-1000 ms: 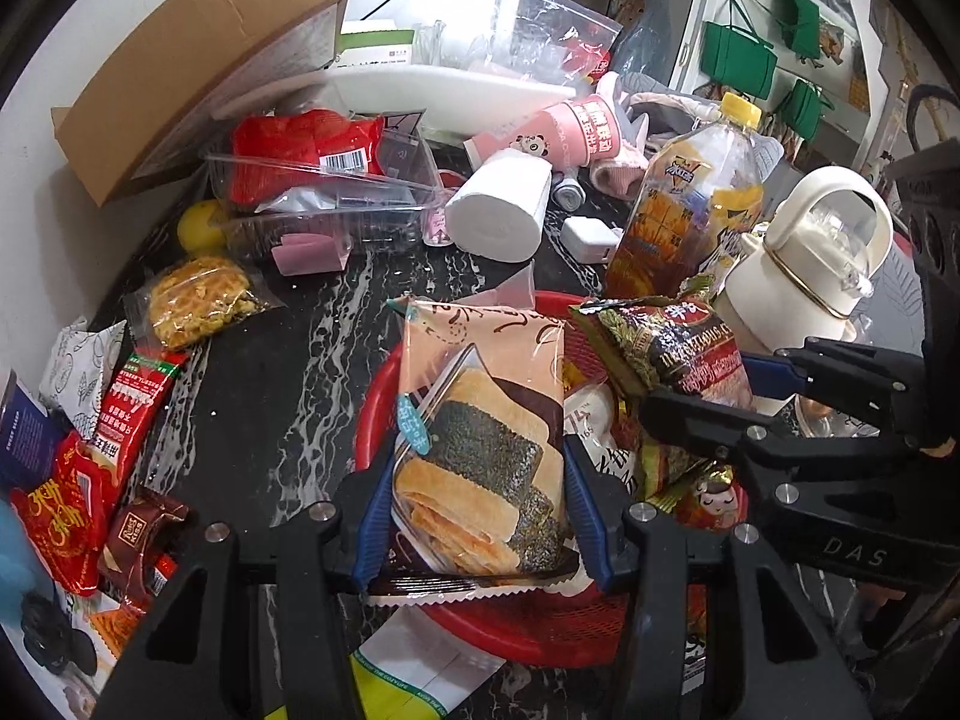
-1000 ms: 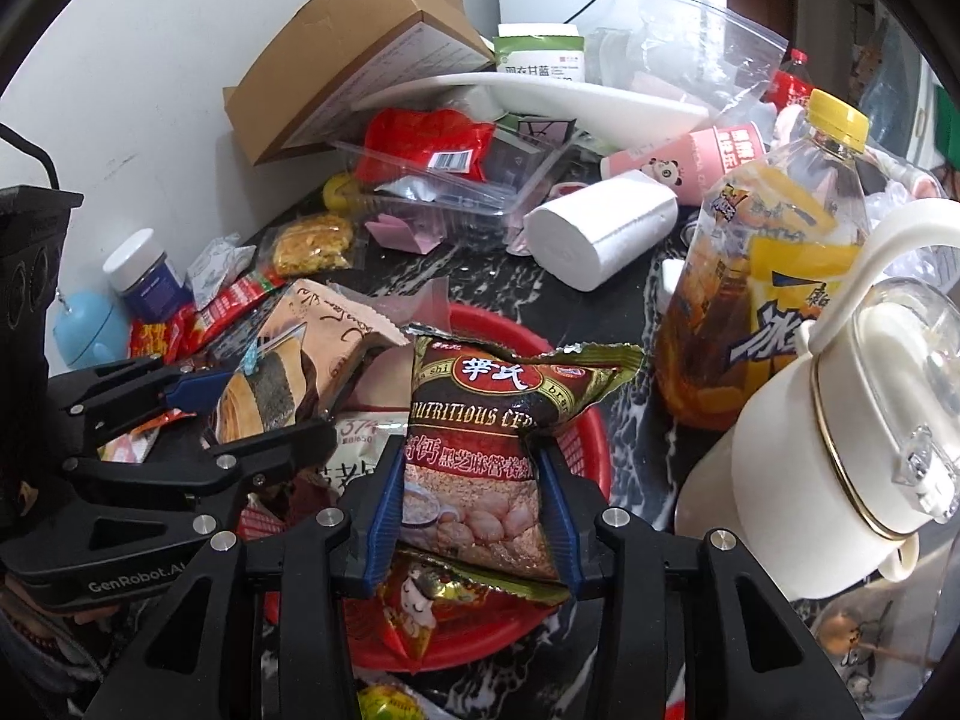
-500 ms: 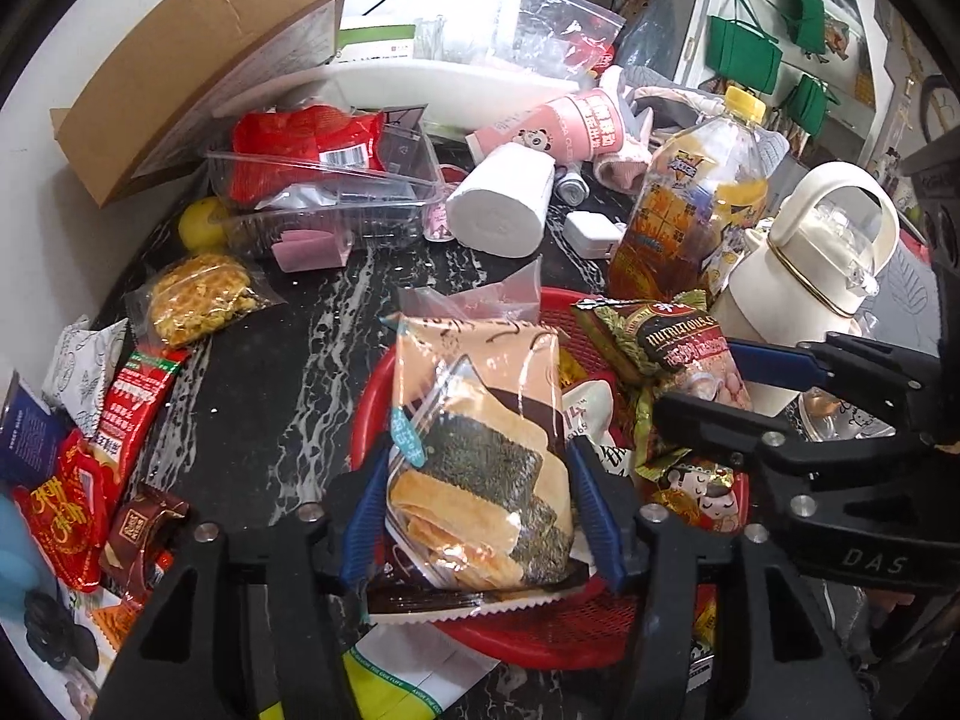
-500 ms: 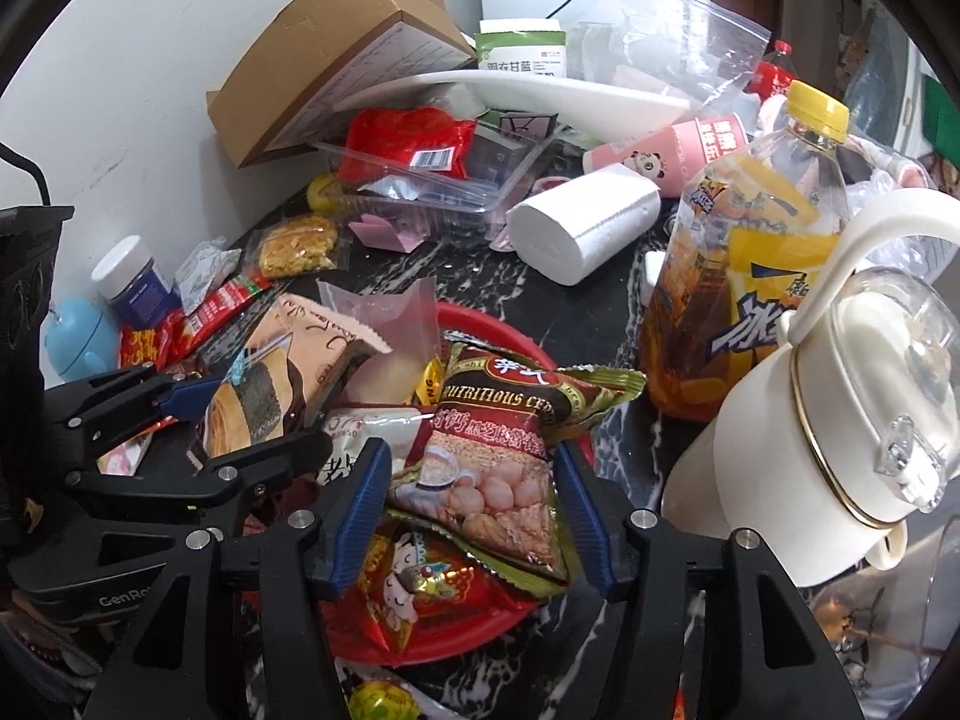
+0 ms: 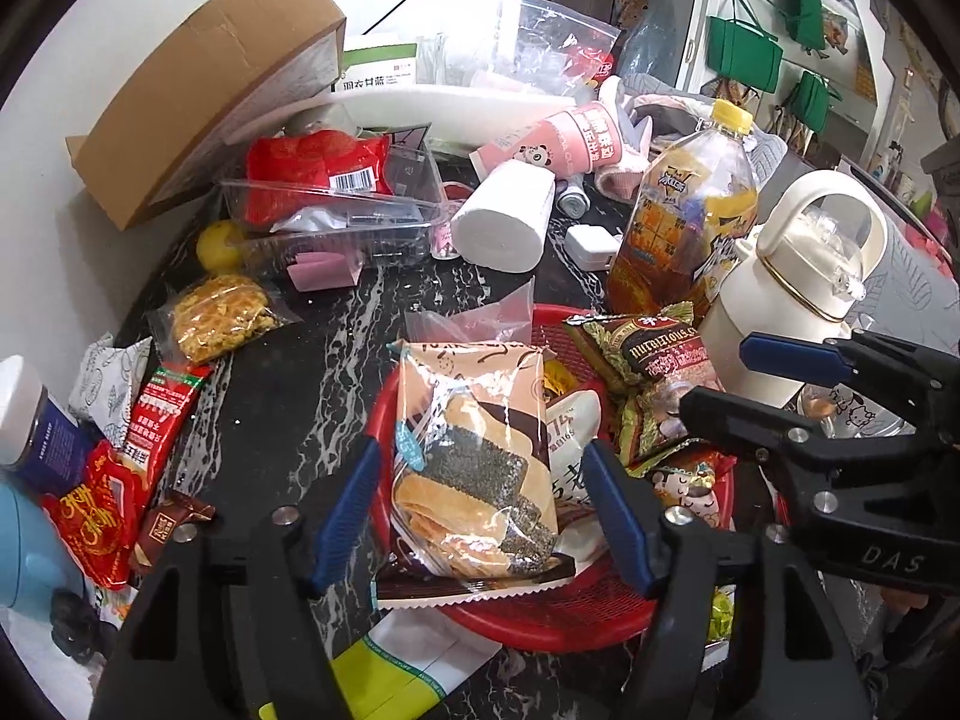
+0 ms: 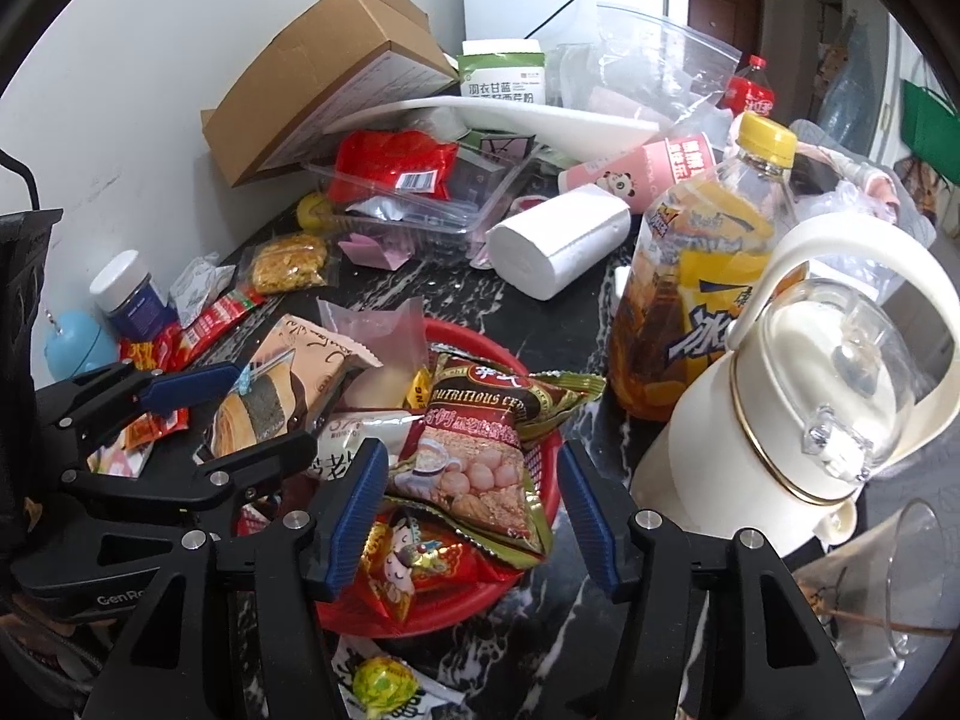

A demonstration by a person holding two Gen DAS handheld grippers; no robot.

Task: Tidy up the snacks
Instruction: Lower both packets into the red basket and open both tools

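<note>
Two snack packets are being released into the red basket [image 5: 540, 618]: left gripper [image 5: 480, 510] opening around the seaweed-cake packet [image 5: 474, 468], right gripper [image 6: 468, 510] opening around the cereal packet [image 6: 480, 450]. Withdrawal seems next.

Legible print, both wrist views

"NUTRITIOUS CE…" is printed on the cereal packet [image 6: 480, 456]; "DAS" is marked on the right gripper [image 5: 786, 396], "GenRo…" on the left gripper [image 6: 240, 414]; "74" is seen on a white packet [image 5: 567, 432].

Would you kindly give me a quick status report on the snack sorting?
Left gripper and right gripper: jaws opening, pads clear. Seaweed-cracker packet and green cereal packet lie in red mesh basket. Cream kettle crowds right side.
</note>
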